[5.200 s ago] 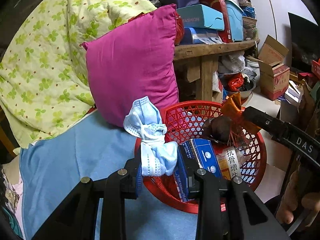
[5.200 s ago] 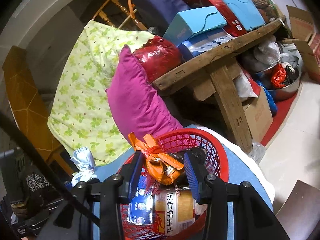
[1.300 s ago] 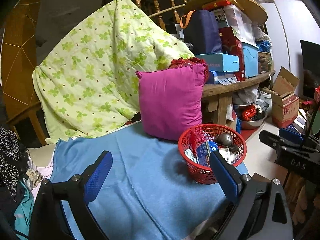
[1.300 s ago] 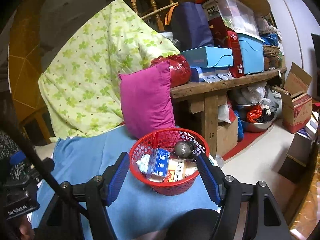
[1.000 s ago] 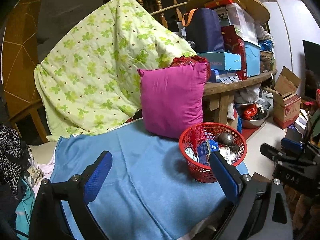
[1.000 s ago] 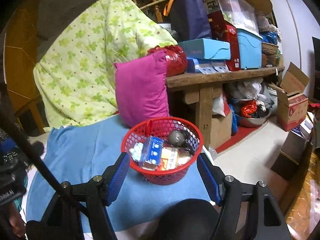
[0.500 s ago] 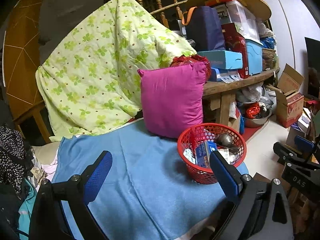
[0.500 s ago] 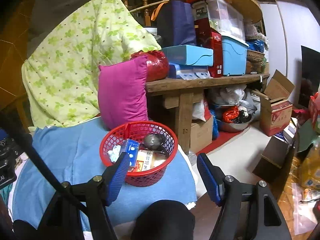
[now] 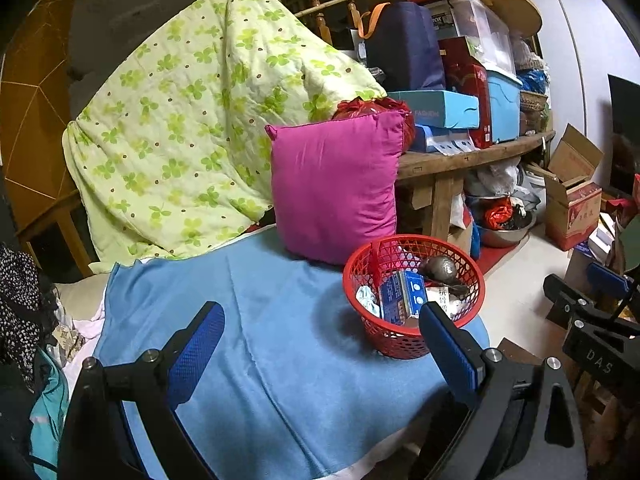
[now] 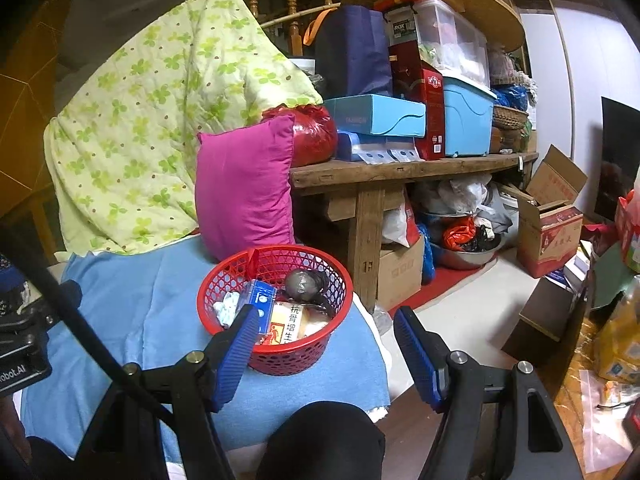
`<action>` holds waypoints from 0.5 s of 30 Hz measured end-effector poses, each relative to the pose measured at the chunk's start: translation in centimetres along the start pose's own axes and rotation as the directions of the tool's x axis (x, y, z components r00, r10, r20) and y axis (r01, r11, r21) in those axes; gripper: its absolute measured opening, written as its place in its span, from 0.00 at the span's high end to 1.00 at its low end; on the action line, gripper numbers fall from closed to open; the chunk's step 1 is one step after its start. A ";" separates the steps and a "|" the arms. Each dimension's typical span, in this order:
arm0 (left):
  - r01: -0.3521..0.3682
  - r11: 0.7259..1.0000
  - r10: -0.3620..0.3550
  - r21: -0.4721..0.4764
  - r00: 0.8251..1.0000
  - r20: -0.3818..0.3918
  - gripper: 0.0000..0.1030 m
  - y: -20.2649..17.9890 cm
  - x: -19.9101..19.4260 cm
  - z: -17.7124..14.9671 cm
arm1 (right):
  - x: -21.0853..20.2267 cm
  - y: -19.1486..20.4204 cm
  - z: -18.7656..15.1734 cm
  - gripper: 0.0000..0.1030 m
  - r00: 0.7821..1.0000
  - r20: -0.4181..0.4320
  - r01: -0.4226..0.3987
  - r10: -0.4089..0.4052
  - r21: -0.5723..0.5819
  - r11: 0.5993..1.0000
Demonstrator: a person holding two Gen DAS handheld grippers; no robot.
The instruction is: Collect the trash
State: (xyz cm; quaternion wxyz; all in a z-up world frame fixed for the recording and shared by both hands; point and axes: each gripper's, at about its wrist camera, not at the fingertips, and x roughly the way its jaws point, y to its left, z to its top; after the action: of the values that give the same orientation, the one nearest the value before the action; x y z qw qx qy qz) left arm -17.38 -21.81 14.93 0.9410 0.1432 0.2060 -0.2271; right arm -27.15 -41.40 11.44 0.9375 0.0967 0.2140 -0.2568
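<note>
While both show red basket (image 9: 414,340), cardboard boxes (image 10: 400,272) right-view only.

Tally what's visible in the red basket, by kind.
In the red basket:
Blue box: 1
Crumpled face mask: 1
Orange-and-white printed pack: 1
Grey round lump: 1
Total: 4 visible; anything underneath is hidden.

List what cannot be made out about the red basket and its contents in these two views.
- Left wrist view: the red basket has its near right rim and wall hidden by the left gripper finger.
- Right wrist view: the blue box is partly covered by the right gripper finger.
- Both views: whatever lies under the top items is hidden.
- The box's print is too small to read.
</note>
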 end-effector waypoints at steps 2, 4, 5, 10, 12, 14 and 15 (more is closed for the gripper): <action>0.010 1.000 -0.010 -0.005 1.000 0.002 0.05 0.1 -0.1 0.0 | 0.0 0.2 0.0 0.29 1.000 0.001 -0.002 0.002 -0.007 1.000; 0.022 1.000 -0.022 -0.003 1.000 0.002 0.05 0.1 -0.2 -0.1 | 0.0 0.5 -0.1 0.29 1.000 -0.001 -0.003 0.003 -0.011 1.000; 0.022 1.000 -0.022 0.001 1.000 0.003 0.05 0.0 -0.2 -0.2 | 0.0 0.6 -0.1 0.29 1.000 -0.003 -0.004 0.004 -0.012 1.000; 0.014 1.000 -0.014 0.009 1.000 0.006 0.05 -0.1 -0.1 -0.2 | 0.0 0.9 -0.2 0.29 1.000 -0.007 -0.005 0.005 -0.016 1.000; 0.016 1.000 -0.016 0.003 1.000 0.004 0.05 -0.1 -0.1 -0.3 | 0.0 0.9 -0.1 0.29 1.000 -0.006 -0.004 0.004 -0.016 1.000; 0.016 1.000 -0.016 -0.003 1.000 0.001 0.05 0.1 0.0 -0.3 | 0.0 0.9 -0.1 0.29 1.000 -0.006 -0.004 0.004 -0.017 1.000; 0.016 1.000 -0.016 -0.005 1.000 0.000 0.05 0.1 0.0 -0.4 | 0.0 0.9 -0.1 0.29 1.000 -0.006 -0.004 0.004 -0.017 1.000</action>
State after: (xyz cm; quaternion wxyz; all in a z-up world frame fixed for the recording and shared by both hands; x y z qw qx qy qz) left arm -17.42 -21.59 14.62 0.9395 0.1394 0.2078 -0.2341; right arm -26.74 -40.64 11.40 0.9380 0.0900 0.2189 -0.2531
